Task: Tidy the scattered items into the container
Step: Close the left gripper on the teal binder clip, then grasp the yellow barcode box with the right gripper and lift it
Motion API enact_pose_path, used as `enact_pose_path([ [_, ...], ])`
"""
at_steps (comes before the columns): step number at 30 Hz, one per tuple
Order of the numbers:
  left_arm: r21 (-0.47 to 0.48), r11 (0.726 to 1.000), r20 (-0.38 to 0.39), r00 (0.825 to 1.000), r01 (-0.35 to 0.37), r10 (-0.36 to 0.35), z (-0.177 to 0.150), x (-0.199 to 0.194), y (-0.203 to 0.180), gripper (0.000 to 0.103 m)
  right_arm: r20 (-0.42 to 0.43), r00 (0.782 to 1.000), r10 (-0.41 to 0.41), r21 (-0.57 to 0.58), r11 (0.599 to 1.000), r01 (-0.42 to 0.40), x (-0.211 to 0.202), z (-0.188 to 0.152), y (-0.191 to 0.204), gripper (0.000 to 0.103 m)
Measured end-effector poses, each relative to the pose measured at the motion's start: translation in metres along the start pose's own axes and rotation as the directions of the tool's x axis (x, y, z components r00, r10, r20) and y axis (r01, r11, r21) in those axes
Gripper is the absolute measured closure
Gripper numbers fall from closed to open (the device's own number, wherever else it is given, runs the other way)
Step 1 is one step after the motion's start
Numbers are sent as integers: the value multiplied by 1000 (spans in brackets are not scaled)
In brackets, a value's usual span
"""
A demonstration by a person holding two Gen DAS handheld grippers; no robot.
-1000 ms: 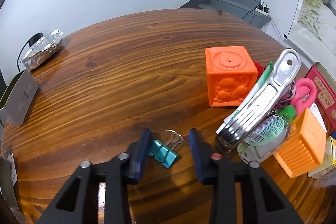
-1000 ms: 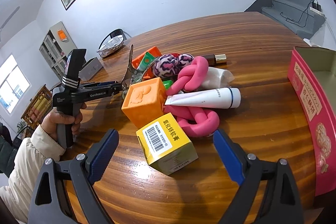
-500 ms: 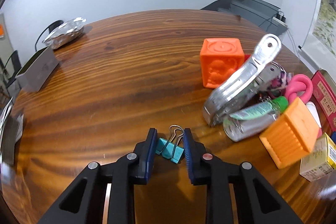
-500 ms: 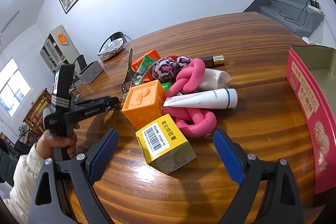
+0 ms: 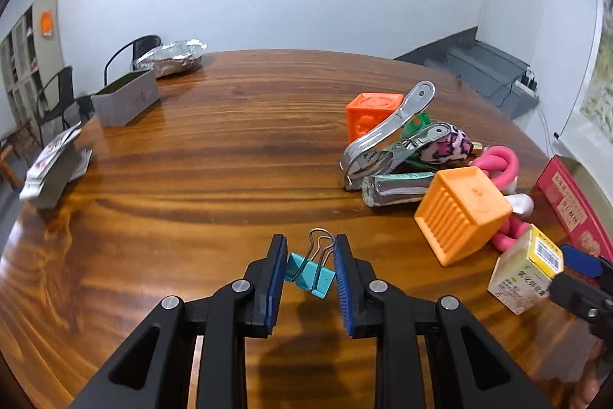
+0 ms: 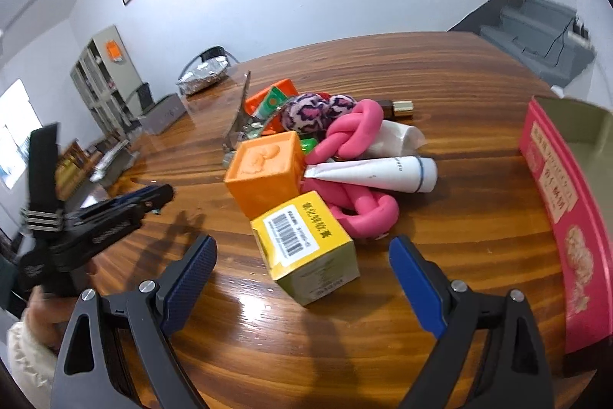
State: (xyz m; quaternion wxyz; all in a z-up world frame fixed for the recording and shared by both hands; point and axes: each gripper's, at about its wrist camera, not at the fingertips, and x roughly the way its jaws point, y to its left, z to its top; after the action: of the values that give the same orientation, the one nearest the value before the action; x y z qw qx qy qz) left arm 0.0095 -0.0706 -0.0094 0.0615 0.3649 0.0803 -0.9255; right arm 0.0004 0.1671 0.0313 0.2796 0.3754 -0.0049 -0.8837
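A teal binder clip [image 5: 308, 273] is clamped between the blue pads of the left gripper [image 5: 310, 275], lifted just clear of the wooden table [image 5: 214, 156], its wire handles pointing away. The right gripper [image 6: 302, 263] is held spread wide with nothing between its jaws — a yellow barcoded box [image 6: 304, 246] stands just ahead of it. Beyond, an orange cube [image 6: 264, 169], a white tube [image 6: 375, 173] and a pink knotted rope [image 6: 356, 137] are heaped together. The pink container [image 6: 555, 194] is seen at the right, well apart from the clip.
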Motion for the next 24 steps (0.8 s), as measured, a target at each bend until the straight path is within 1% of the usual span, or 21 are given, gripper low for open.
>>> enact_pose_path([
  [4, -2, 1000, 0, 1000, 4, -4, -2, -1, -3, 77, -27, 998, -54, -7, 999, 54, 8, -2, -3, 9],
  [8, -4, 1000, -2, 1000, 0, 0, -2, 0, -4, 77, -48, 996, -69, 4, 998, 69, 14, -2, -8, 9],
  [12, 6, 1000, 11, 1000, -17, 17, -3, -4, -7, 77, -55, 995, -87, -20, 996, 86, 17, -4, -6, 10],
  [15, 14, 1000, 18, 1000, -10, 10, -3, -6, -9, 77, -59, 995, -83, -33, 996, 81, 19, -4, -3, 10],
  [23, 25, 1000, 9, 1000, 2, -2, -4, -6, -16, 77, -45, 996, -79, 1, 997, 79, 18, -2, -9, 11],
  [24, 25, 1000, 7, 1000, 3, -4, -5, -6, -16, 77, -44, 996, -75, -1, 997, 75, 18, -1, -9, 13],
])
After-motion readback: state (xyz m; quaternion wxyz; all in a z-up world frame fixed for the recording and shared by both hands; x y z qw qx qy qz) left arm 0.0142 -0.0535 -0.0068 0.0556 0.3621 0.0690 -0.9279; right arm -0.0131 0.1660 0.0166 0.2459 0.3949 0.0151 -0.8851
